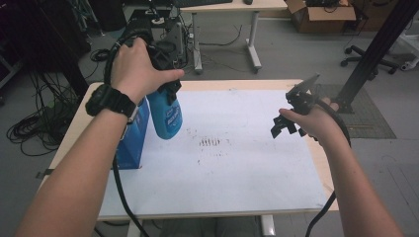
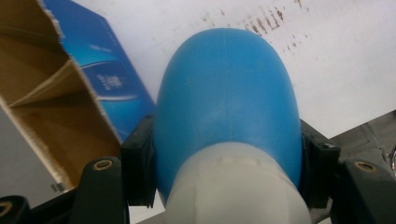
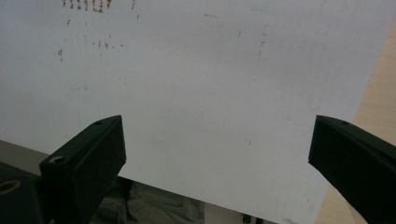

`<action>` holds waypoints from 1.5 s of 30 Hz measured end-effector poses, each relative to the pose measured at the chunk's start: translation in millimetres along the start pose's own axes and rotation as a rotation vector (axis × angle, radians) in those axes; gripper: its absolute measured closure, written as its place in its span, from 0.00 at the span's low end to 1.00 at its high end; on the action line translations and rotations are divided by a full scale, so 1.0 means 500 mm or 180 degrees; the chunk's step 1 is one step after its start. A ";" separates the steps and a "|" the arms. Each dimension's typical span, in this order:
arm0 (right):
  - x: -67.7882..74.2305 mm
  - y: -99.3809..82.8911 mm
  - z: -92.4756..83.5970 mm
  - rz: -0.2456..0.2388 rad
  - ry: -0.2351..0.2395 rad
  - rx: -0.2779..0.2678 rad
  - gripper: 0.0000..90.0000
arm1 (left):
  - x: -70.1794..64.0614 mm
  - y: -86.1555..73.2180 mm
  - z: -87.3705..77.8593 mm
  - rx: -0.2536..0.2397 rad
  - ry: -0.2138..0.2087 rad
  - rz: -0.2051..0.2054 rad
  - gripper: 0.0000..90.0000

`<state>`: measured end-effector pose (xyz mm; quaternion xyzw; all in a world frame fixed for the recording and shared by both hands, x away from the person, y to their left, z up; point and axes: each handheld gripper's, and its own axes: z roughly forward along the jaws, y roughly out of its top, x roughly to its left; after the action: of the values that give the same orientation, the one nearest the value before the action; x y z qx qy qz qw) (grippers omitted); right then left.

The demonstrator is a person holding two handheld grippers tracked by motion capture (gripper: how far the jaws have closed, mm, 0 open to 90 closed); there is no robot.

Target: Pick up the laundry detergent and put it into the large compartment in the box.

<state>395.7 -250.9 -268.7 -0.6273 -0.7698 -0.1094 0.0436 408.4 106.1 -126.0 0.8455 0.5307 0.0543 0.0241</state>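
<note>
A blue bottle (image 1: pixel 165 114) with a pale neck hangs in the air above the table's left side, beside an open blue carton (image 1: pixel 132 137). My left gripper (image 1: pixel 167 88) is shut on the bottle near its top. In the left gripper view both pads (image 2: pixel 138 168) press the bottle (image 2: pixel 227 98) just below its pale neck, and the carton (image 2: pixel 56 93) with its brown inside stands to the left. My right gripper (image 1: pixel 285 124) hovers over the white sheet (image 1: pixel 237 148) at the right, open, with nothing between its fingers (image 3: pixel 88 158).
The white sheet carries dark smudges (image 1: pixel 211 143) near its middle. The wooden table edge (image 1: pixel 322 168) runs along the right. Behind the table stand a desk (image 1: pixel 225 10), cables and a cardboard box (image 1: pixel 323 15) on the floor.
</note>
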 end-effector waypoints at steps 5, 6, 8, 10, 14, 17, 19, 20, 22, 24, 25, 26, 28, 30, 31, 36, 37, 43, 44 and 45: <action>0.000 0.003 -0.005 0.0005 -0.0001 -0.0015 0.04 | 0.035 -0.006 -0.041 -0.0061 -0.0001 -0.0139 0.42; -0.001 0.004 -0.006 0.0003 -0.0003 -0.0015 0.04 | 0.045 -0.008 -0.050 -0.0070 -0.0003 -0.0193 0.42; -0.002 0.004 -0.006 0.0009 -0.0002 -0.0019 0.04 | 0.059 -0.012 -0.059 -0.0095 0.0002 -0.0276 0.42; -0.004 0.004 -0.007 0.0011 -0.0004 -0.0014 0.04 | 0.077 -0.017 -0.068 -0.0098 0.0009 -0.0350 0.42; -0.008 0.005 -0.006 0.0029 -0.0009 -0.0012 0.04 | 0.111 -0.029 -0.080 -0.0140 0.0068 -0.0509 0.42; -0.011 0.006 -0.004 0.0046 -0.0013 -0.0002 0.04 | 0.134 -0.038 -0.084 -0.0091 0.0121 -0.0617 0.42; -0.011 0.007 -0.002 0.0040 -0.0018 0.0007 0.04 | 0.150 -0.043 -0.085 -0.0102 0.0121 -0.0690 0.42; -0.010 0.007 -0.001 0.0044 -0.0013 0.0008 0.04 | 0.158 -0.046 -0.084 -0.0104 0.0124 -0.0719 0.42; -0.009 0.008 0.001 0.0043 -0.0021 0.0026 0.04 | 0.172 -0.052 -0.082 -0.0087 0.0128 -0.0771 0.42; -0.009 0.009 0.002 0.0034 -0.0032 0.0026 0.04 | 0.186 -0.058 -0.080 -0.0064 0.0138 -0.0831 0.42; -0.009 0.009 0.003 0.0039 -0.0032 0.0026 0.04 | 0.194 -0.061 -0.079 -0.0071 0.0142 -0.0861 0.42; -0.009 0.010 0.003 0.0038 -0.0035 0.0035 0.04 | 0.201 -0.064 -0.078 -0.0061 0.0147 -0.0885 0.42; -0.009 0.011 0.003 0.0036 -0.0033 0.0038 0.04 | 0.213 -0.070 -0.078 -0.0072 0.0152 -0.0935 0.42; -0.008 0.012 0.004 0.0035 -0.0039 0.0036 0.04 | 0.226 -0.076 -0.077 -0.0075 0.0169 -0.0996 0.42; -0.008 0.012 0.004 0.0037 -0.0040 0.0034 0.04 | 0.230 -0.078 -0.077 -0.0064 0.0180 -0.1014 0.42; -0.006 0.012 0.004 0.0037 -0.0041 0.0042 0.04 | 0.249 -0.089 -0.072 -0.0063 0.0217 -0.1086 0.42; -0.005 0.012 0.003 0.0038 -0.0047 0.0044 0.04 | 0.253 -0.091 -0.069 -0.0062 0.0211 -0.1103 0.42; -0.006 0.011 0.003 0.0049 -0.0056 0.0049 0.04 | 0.269 -0.100 -0.036 -0.0032 0.0173 -0.1188 0.42; -0.006 0.011 0.005 0.0046 -0.0058 0.0050 0.04 | 0.270 -0.100 -0.030 -0.0020 0.0173 -0.1185 0.42; -0.005 0.011 0.006 0.0040 -0.0062 0.0061 0.04 | 0.271 -0.101 -0.022 -0.0017 0.0167 -0.1189 0.42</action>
<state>401.8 -251.8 -271.5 -0.6328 -0.7672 -0.0957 0.0428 420.4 249.7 -111.3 0.7305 0.6788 0.0723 0.0221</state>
